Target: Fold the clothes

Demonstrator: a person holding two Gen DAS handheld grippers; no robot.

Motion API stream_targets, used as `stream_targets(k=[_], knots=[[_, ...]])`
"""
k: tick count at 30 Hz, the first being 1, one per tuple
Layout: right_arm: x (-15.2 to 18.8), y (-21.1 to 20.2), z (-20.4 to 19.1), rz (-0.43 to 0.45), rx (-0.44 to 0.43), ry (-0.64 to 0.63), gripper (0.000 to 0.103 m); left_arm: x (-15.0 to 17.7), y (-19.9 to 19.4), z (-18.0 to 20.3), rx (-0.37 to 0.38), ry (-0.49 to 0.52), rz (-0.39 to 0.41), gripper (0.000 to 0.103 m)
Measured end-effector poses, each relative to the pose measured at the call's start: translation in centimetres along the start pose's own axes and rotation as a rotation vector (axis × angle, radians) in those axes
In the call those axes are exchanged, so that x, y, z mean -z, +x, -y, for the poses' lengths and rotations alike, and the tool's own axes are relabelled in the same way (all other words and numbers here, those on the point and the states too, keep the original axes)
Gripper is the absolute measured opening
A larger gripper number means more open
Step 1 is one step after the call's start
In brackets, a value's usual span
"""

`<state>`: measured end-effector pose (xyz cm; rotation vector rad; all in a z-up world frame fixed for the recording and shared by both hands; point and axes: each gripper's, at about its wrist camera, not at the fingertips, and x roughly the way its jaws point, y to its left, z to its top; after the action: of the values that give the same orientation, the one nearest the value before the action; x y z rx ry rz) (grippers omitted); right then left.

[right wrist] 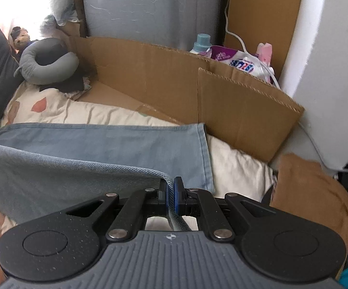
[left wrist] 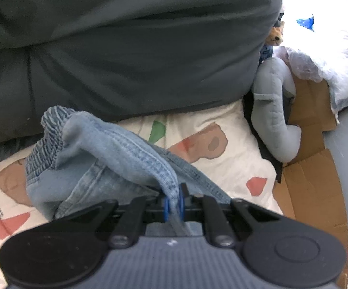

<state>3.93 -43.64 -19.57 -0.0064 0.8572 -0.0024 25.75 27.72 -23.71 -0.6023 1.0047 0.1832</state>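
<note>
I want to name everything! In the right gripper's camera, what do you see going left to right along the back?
Brown teddy bear → grey neck pillow → teal-capped detergent bottle → purple and white bag → pink plastic item.

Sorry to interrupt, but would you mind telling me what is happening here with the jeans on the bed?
A person is folding a pair of light blue jeans with two handheld grippers. The left gripper is shut on a denim edge near the elastic waistband; the right gripper is shut on another edge of the jeans. One leg lies flat on the patterned bedsheet, its hem towards the cardboard. A grey neck pillow sits beyond.
</note>
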Motion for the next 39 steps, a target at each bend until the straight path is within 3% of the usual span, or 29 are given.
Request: stream_targets(k=[18,32,36,39], knots=[[-7.6,12.4,-0.3,-0.067,0.061,-0.092,0.002,-1.9,8.8,2.4,-0.027,0.012,-0.022,0.009],[-9.8,26.5,-2.0,-0.169,0.119,-0.190,0.002,-1.8,17.1,1.2,-0.066,-0.005,-0.060,0.010],[-9.6,29.8,-2.5,-0.201,0.135,-0.212,0.002,-1.2,17.7,1.5,-0.037,0.009,-0.081,0.021],[-9.0,31.3,-2.7,-0.212,0.130,-0.214,0.002,-0.9,17.6,2.0,-0.022,0.049,-0.086,0.021]])
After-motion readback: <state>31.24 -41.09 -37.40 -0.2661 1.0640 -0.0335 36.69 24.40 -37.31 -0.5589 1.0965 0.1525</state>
